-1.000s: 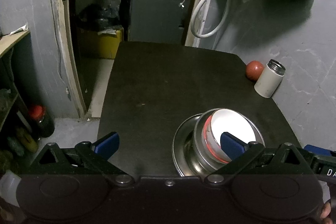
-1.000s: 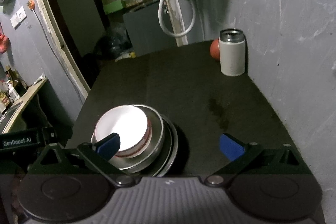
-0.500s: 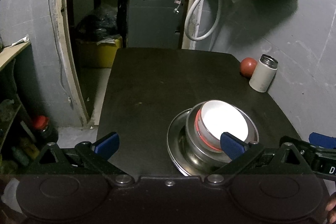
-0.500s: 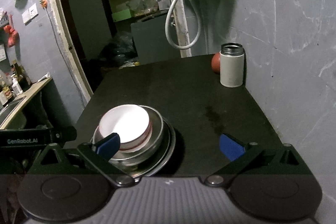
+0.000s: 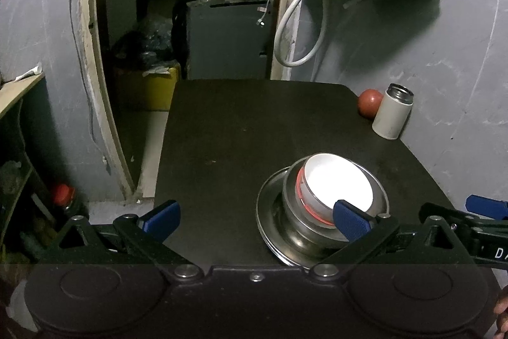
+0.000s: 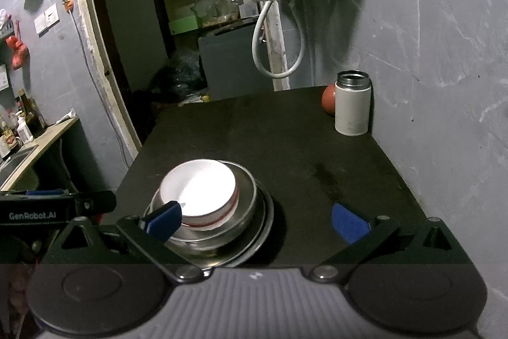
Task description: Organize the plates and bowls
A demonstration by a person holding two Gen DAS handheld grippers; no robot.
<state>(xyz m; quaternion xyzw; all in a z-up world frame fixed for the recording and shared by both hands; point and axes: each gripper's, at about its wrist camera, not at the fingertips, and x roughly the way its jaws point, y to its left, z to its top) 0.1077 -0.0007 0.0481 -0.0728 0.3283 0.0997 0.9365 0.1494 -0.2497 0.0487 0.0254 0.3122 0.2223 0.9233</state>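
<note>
Left wrist view shows us the stack near the front of the black table (image 5: 241, 129): a white bowl (image 5: 336, 183) with a red band nests in a steel bowl (image 5: 297, 227), which sits on steel plates (image 5: 270, 212). Our left gripper (image 5: 255, 216) hangs above the near table edge with its fingers (image 5: 350, 220) spread wide and holding nothing; the right one merely overlaps the stack in the picture. From the right wrist view, our right gripper (image 6: 255, 220) is likewise wide open and empty, the stack (image 6: 219, 212) lying ahead on its left side. A white flask (image 6: 353, 107) and a reddish ball (image 6: 328, 100) stand well apart at the far right corner by the wall.

We judge the nesting to be done, or nearly so. If the white bowl sits slightly off centre, we should nudge it gently at the rim rather than squeeze. Steel on steel slides easily, so any push must be slow and low. We should keep both grippers clear of the plate rim, which lies close to the table's front edge.
</note>
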